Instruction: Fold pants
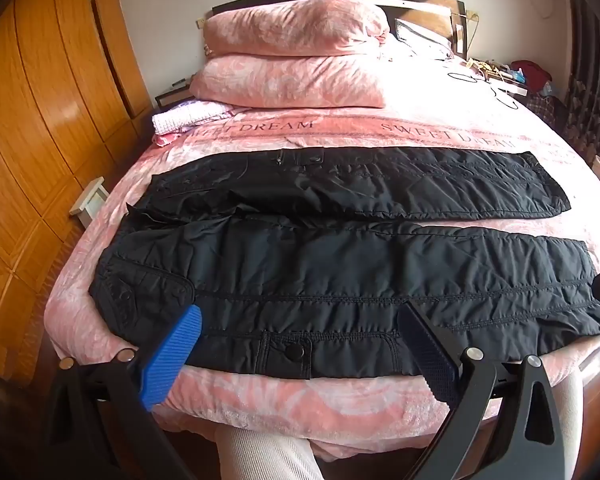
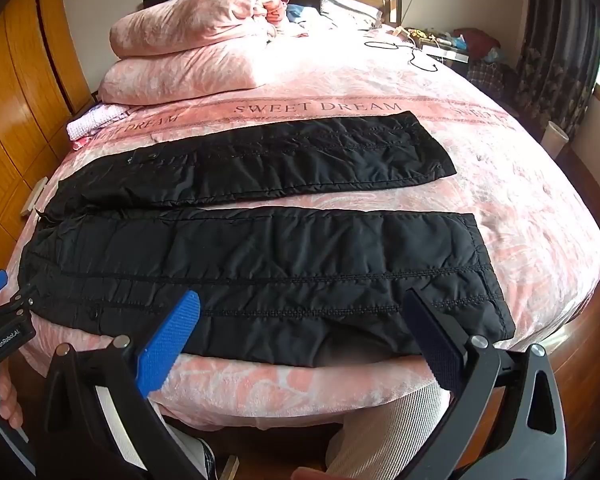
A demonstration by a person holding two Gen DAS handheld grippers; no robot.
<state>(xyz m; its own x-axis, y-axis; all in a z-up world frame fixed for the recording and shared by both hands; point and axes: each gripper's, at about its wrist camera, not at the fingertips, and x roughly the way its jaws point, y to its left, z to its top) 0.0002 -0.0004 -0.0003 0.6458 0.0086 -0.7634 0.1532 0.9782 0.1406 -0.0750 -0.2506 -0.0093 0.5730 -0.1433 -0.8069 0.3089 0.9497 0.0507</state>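
Left hand-held gripper [image 1: 300, 344] and right hand-held gripper [image 2: 303, 332], both spread wide and empty, poised over black pants [image 2: 260, 264] flat on pink bed [image 2: 519, 208], ready for grasping the near leg.

- A bedroom in a home.
- A wide bed [image 1: 379, 400] fills the room, covered with a pink spread printed "SWEET DREAM".
- Two pink pillows [image 1: 296, 56] are stacked against a dark headboard [image 1: 419, 4].
- A tall wooden wardrobe [image 1: 40, 120] lines one wall.
- Dark patterned curtains [image 2: 555, 48] hang by a window.
- A cluttered bedside stand [image 2: 459, 50] stands beside the bed.
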